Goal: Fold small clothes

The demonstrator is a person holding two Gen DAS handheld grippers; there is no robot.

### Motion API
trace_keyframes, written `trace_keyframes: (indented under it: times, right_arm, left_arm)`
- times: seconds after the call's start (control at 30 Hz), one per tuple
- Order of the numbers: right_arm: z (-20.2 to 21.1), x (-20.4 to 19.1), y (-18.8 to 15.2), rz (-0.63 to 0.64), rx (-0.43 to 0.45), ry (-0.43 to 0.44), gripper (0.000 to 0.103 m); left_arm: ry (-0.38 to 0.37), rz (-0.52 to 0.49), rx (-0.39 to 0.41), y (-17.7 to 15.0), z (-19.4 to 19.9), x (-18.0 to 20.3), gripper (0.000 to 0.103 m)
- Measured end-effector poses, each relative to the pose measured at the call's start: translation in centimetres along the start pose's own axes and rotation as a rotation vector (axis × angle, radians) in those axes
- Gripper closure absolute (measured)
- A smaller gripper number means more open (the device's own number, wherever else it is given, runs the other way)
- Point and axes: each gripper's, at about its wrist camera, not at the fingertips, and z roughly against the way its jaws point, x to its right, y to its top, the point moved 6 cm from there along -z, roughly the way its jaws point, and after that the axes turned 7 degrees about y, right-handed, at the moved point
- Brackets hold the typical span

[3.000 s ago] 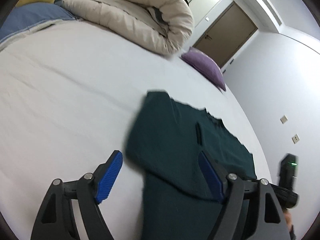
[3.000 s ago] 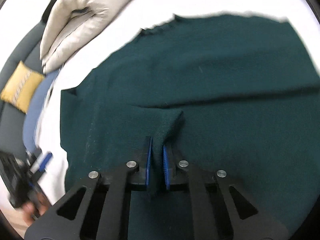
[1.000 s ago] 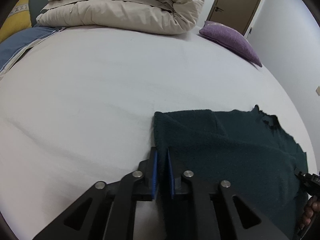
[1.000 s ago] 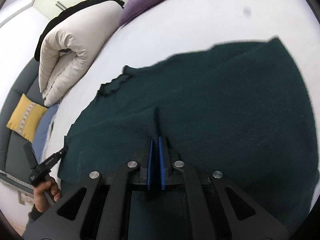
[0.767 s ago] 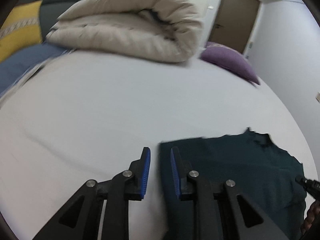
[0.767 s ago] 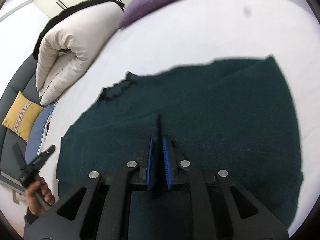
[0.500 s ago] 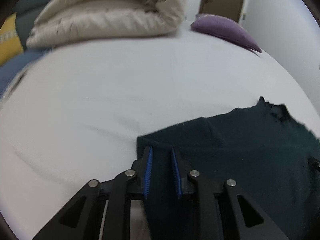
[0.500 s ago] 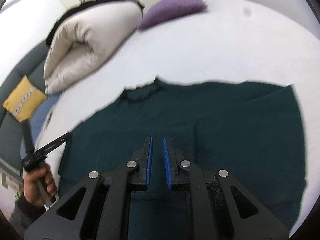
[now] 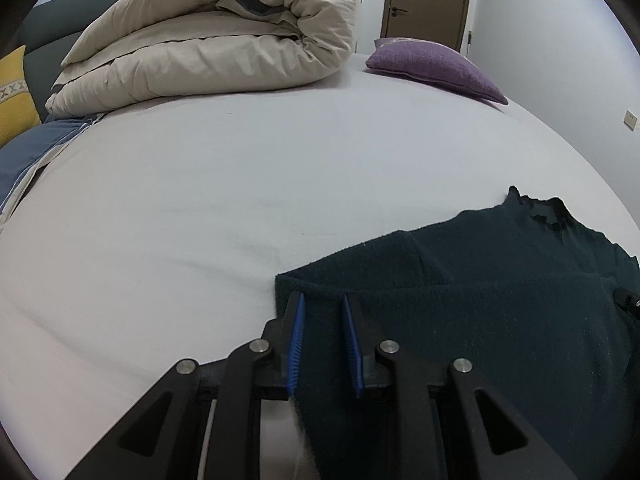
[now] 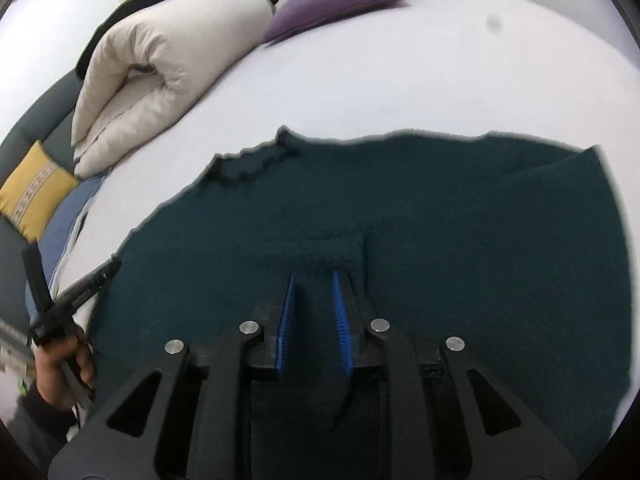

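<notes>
Dark green knit, a small sweater (image 9: 500, 320), lies spread flat on the pale bedsheet (image 9: 240, 200), right under both tongs; the left gripper (image 9: 322, 340) hangs over the sweater's near corner, blue pads a little apart, nothing pinched between them; the right gripper (image 10: 314, 320) sits above the middle of the garment, its jaws have just been opening, pads parted over a small raised pucker of knit (image 10: 340, 248) just ahead of the tips, cloth free of them; beyond the left tongs, a long way up the sheet, a rolled beige duvet (image 9: 216, 40) and to its right a purple cushion (image 9: 432, 64), with a brown door (image 9: 424, 0) behind; nothing lies between the tongs and the sweater; the right wrist view alone gives the whole sweater, ruffled collar (image 10: 252, 160) ahead and left, a yellow cushion (image 10: 34, 192) far left, and a hand (image 10: 64, 368) gripping the other tool's handle at the sweater's left edge.
</notes>
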Motion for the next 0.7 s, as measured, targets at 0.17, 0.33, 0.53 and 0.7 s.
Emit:
trace_keyframes:
  times: [0.17,0.33,0.53,0.7]
  right_arm:
    - [7.1,0.4,-0.8,-0.037,0.076,-0.067,0.079]
    - [18.3,0.0,-6.3,-0.035,0.191,0.009,0.032]
    - [25.9,0.1,-16.3,-0.037,0.106,0.055,0.032]
    - [29.5,2.6,-23.2,-0.101,0.053,0.032,0.031]
  left_arm:
    - [-0.027,0.049,-0.015,-1.6,4.7,-1.2,0.05]
    - [-0.133,0.069,0.001,-7.3,13.2,-1.9,0.034]
    - [-0.276,0.156,-0.176,-18.2,18.7,-2.7,0.034]
    - [-0.287,0.13,-0.23,-24.0,21.5,-2.5,0.034]
